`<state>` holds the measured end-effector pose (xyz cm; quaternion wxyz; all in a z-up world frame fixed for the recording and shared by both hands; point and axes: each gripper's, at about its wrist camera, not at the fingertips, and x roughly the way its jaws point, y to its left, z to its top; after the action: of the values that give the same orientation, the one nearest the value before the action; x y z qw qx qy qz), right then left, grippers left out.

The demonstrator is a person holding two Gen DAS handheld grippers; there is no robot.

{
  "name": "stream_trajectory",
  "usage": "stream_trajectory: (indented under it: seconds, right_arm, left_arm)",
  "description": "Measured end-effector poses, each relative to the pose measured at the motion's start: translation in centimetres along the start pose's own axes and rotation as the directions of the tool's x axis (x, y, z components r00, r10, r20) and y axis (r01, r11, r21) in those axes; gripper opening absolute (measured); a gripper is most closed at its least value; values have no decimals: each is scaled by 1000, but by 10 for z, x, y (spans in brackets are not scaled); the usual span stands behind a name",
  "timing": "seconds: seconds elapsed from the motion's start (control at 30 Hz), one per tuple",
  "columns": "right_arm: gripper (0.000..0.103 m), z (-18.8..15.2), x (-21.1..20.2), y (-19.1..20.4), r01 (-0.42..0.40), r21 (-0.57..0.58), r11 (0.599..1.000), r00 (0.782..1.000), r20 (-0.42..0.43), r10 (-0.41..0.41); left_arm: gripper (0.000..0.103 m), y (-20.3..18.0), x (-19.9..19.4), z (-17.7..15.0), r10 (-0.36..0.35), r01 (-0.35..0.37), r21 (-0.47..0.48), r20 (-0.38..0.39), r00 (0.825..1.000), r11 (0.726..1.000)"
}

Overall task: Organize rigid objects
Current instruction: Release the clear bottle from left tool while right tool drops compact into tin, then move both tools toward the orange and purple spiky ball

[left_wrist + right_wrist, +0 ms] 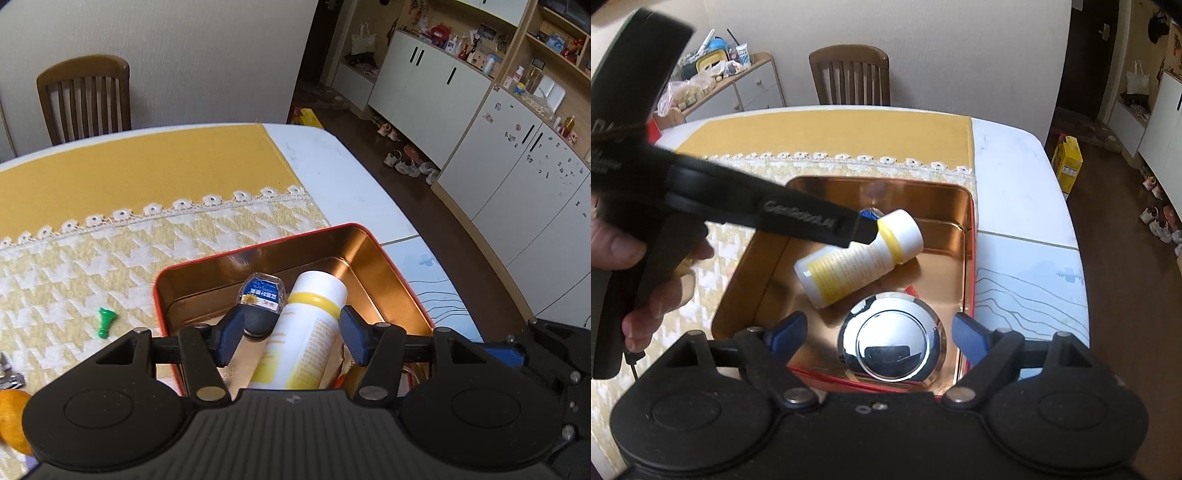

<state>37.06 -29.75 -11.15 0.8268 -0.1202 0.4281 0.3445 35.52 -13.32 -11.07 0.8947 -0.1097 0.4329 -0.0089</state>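
Note:
A red tin with a gold inside stands on the yellow patterned cloth. In it lie a white bottle with yellow bands and, at its side, a small blue-labelled item with a dark round end. Both are between the blue pads of my left gripper, which is open; the bottle rests on the tin floor, one left finger beside its cap. My right gripper stands open over the tin's near end, straddling a shiny chrome dome with a gap on each side.
A green pawn-shaped piece lies on the cloth left of the tin. An orange and a metal item sit at the left edge. A wooden chair stands behind the table. The table's edge drops off right of the tin.

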Motion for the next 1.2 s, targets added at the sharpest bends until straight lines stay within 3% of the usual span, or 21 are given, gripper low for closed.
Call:
stream_trajectory:
  seconds: [0.63, 0.73, 1.03, 1.2]
  right_arm:
    - [100, -13, -44, 28, -45, 61, 997, 993, 112, 38]
    - [102, -17, -50, 34, -52, 76, 996, 991, 126, 42]
    - [103, -29, -67, 61, -54, 23, 998, 987, 155, 49]
    - [103, -35, -75, 80, -81, -28, 996, 983, 161, 84]
  left_arm:
    - [65, 13, -90, -34, -1, -7, 66, 120, 993, 998]
    - [73, 17, -103, -43, 3, -12, 66, 130, 991, 998]
    - [82, 21, -142, -78, 47, -67, 93, 197, 979, 993]
    - [82, 28, -162, -98, 75, -91, 68, 217, 973, 994]
